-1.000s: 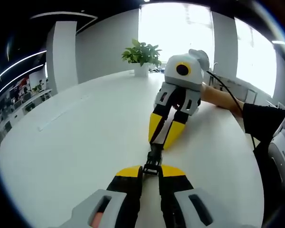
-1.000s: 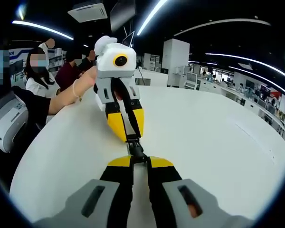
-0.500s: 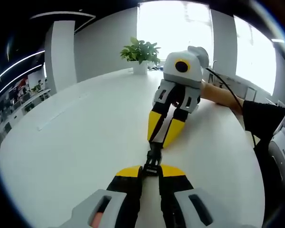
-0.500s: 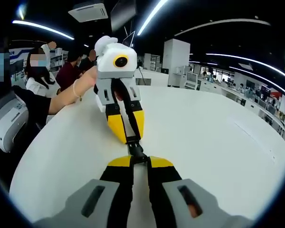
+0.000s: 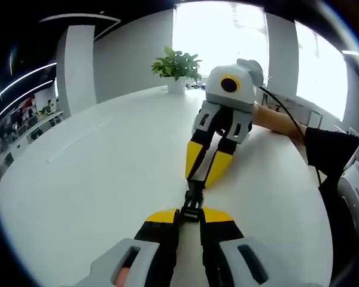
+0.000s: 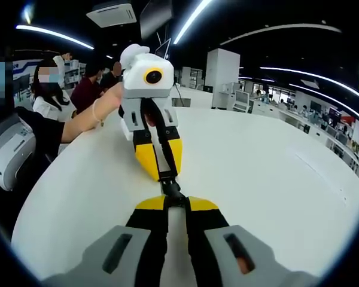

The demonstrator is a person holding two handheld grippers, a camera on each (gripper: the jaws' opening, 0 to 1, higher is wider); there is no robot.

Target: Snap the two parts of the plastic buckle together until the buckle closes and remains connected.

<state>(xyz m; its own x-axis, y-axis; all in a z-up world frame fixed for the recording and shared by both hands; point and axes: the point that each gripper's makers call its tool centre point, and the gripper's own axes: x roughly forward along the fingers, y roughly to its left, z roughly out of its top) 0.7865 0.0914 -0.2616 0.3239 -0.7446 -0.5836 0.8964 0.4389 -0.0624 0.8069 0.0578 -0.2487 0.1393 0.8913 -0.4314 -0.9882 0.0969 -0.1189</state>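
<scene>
A black plastic buckle (image 5: 194, 198) spans the short gap between the two grippers just above the white table (image 5: 96, 173). My left gripper (image 5: 191, 214) is shut on the buckle's near end. The right gripper (image 5: 203, 178) faces it from beyond, its yellow fingertips closed on the far end. In the right gripper view the buckle (image 6: 171, 190) runs from my right gripper (image 6: 176, 201) to the left gripper (image 6: 161, 174) opposite. The two halves look joined in a straight line; the seam is too small to make out.
A potted plant (image 5: 178, 69) stands at the table's far edge. A person's forearm (image 5: 278, 122) holds the right gripper. Several people (image 6: 48, 89) sit beyond the table's left side in the right gripper view. Bare tabletop (image 6: 275, 173) spreads to both sides.
Both grippers stay shut on the buckle ends. The right gripper has shifted very slightly; the buckle holds its place between them.
</scene>
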